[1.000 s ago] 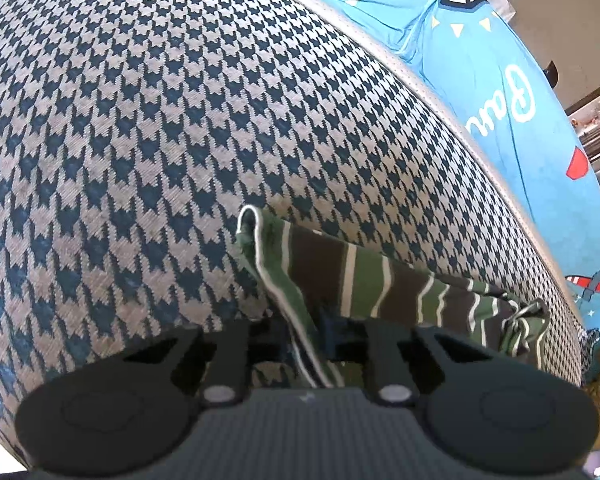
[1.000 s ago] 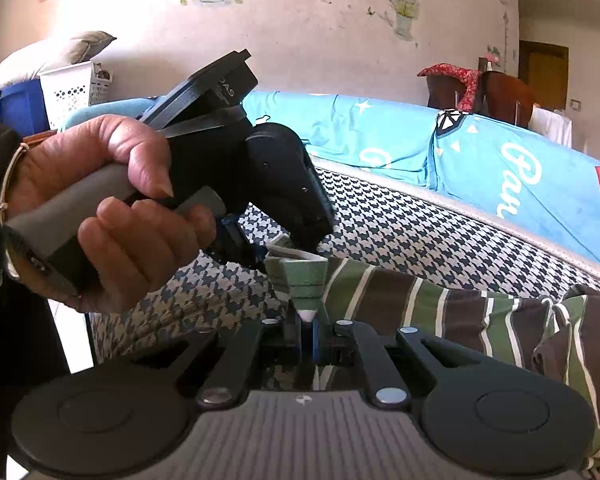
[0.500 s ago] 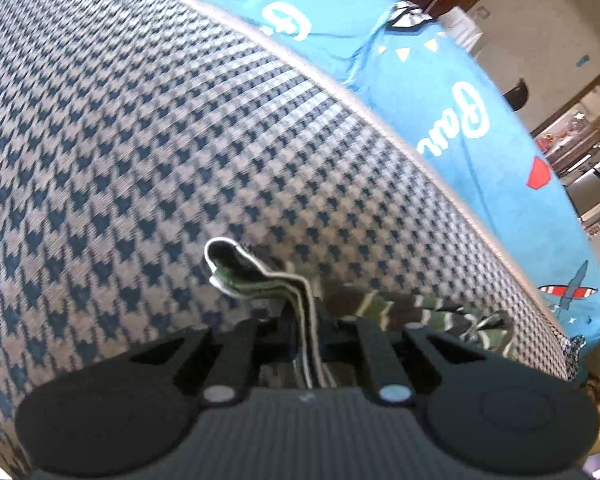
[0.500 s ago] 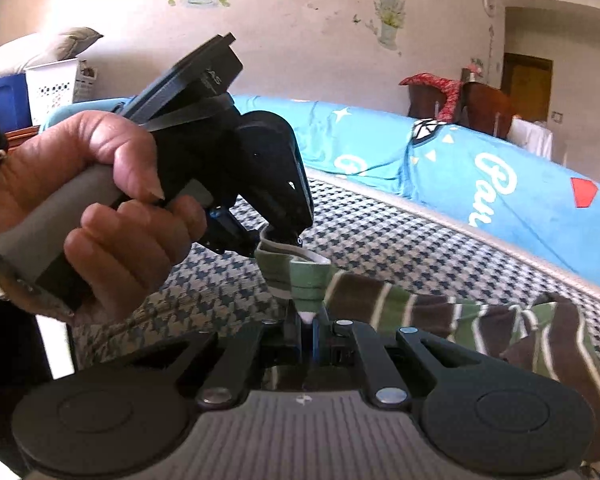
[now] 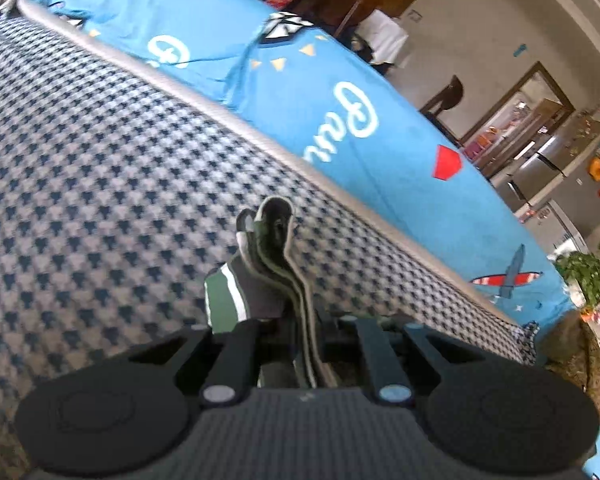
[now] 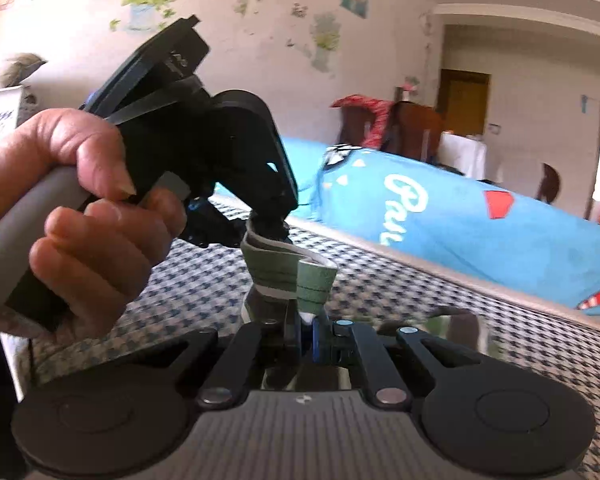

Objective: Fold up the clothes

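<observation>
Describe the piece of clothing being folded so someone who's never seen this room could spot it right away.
Find the big surface covered in blue and grey houndstooth cloth, in front of the bright blue blanket with white lettering. Over it, both grippers are shut on one striped garment, each pinching its white-edged hem. It is the only green and brown striped cloth there.

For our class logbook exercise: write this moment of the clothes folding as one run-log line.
step: lifting garment | left claw: shut on striped garment | right claw: shut on striped garment | surface: houndstooth cover | behind: blue blanket
</observation>
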Demonstrator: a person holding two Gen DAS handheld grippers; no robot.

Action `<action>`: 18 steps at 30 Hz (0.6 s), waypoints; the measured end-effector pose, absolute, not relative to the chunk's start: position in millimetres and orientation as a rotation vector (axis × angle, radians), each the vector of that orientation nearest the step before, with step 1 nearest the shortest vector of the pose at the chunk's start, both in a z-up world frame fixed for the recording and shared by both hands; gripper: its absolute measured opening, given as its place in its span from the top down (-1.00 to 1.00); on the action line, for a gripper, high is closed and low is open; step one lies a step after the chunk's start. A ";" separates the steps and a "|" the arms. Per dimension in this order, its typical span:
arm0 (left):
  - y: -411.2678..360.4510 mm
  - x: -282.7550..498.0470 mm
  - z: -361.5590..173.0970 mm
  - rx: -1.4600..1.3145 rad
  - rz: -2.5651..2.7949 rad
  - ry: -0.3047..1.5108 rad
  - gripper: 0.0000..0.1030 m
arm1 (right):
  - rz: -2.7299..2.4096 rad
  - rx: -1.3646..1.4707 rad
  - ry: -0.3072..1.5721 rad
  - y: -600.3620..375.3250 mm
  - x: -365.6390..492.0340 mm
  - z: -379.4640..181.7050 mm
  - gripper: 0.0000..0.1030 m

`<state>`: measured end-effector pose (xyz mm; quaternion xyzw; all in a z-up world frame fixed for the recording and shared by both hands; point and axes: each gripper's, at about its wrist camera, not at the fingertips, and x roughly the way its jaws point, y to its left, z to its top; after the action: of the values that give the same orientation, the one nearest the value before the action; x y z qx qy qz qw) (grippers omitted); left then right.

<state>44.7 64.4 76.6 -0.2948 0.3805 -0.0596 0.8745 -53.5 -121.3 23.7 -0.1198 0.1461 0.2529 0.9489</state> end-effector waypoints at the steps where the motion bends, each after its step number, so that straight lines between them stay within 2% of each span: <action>1: 57.8 47.3 75.8 -0.615 -0.135 0.794 0.84 | 0.500 -0.235 0.298 -125.5 -52.2 25.6 0.87; 18: -45.1 106.1 73.6 -0.496 -0.288 0.842 0.84 | 0.265 -0.176 0.345 -188.2 -42.3 20.5 0.87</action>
<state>106.1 -45.1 73.6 -0.2374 0.4030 -0.1378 0.8731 -42.3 -188.2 20.5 -0.0874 0.1708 0.1311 0.9726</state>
